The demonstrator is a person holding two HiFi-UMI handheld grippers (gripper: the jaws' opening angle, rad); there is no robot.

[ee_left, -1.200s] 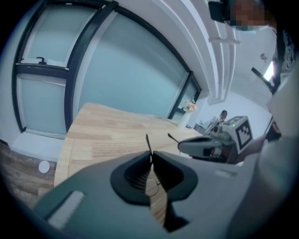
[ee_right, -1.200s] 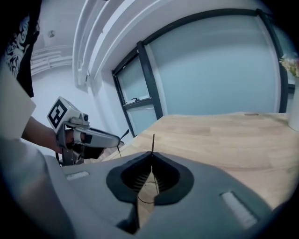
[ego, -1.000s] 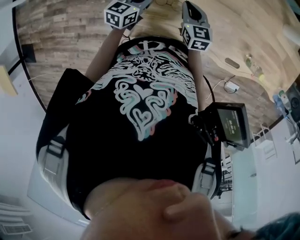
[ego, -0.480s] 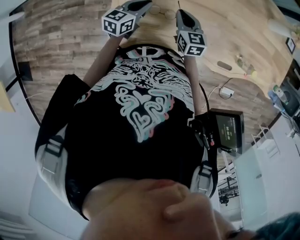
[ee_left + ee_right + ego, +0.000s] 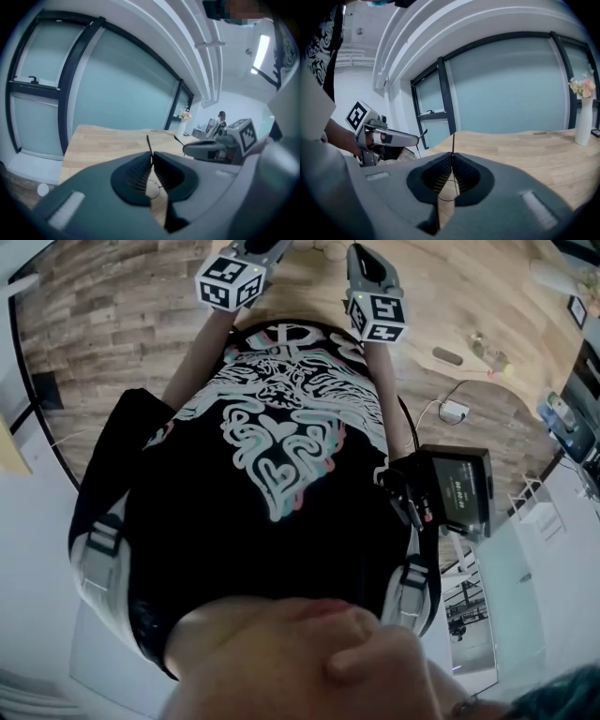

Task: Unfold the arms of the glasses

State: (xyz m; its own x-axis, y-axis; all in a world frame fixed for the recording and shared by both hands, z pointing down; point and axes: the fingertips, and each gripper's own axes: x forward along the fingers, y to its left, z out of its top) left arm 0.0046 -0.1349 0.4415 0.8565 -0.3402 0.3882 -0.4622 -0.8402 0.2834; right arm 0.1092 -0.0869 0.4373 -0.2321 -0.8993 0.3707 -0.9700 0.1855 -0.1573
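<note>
The glasses show only in part: a thin black arm [image 5: 149, 143] sticks up from my left gripper [image 5: 151, 157], which is shut on it, and a wire lens rim [image 5: 153, 186] shows below the pads. My right gripper [image 5: 453, 159] is shut on the other thin arm [image 5: 453, 140], with a rim [image 5: 448, 191] under it. In the head view both grippers sit at the top edge over the wooden table [image 5: 441, 296], left gripper [image 5: 267, 247] and right gripper [image 5: 359, 257] close together; the glasses are hidden there.
A white vase of flowers [image 5: 582, 121] stands on the far table edge. A dark small object [image 5: 448, 356], a bottle [image 5: 489, 352] and a white charger [image 5: 455, 411] lie at the right. A screen device [image 5: 459, 493] hangs at the person's hip. Glass walls are behind.
In the head view both grippers have shifted up toward the top edge, staying close together. Their hold looks the same.
</note>
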